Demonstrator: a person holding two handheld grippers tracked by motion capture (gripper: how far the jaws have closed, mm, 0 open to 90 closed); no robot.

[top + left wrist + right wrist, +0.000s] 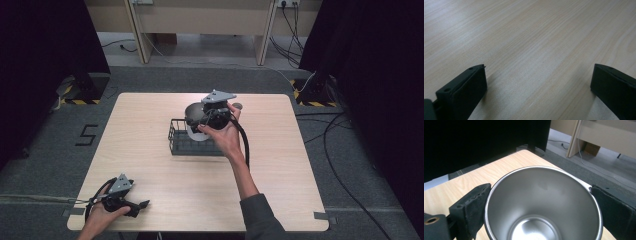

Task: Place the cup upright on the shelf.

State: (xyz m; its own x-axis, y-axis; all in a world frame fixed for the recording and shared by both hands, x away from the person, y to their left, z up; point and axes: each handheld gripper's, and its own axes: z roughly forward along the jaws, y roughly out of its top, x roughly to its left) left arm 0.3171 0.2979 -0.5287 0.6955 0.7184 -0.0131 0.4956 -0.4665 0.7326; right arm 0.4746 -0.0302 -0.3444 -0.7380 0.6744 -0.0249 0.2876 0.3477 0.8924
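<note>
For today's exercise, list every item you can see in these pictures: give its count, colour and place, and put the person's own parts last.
Table: one, light wood, centre of the high view.
Wire basket: one, black, middle of the table.
Metal cup: one, silver, empty, between the right gripper's jaws, above the basket.
Small round object: one, grey, on the table beyond the cup; too small to identify.
Number 5: one, black, on the floor left of the table.
Left gripper: one, black, open, at the table's near left corner.
Right gripper: one, black, clamped on the cup.

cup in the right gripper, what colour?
Plain silver, brushed metal inside, no pattern. The cup shows best in the right gripper view, between the right gripper fingers.
</note>
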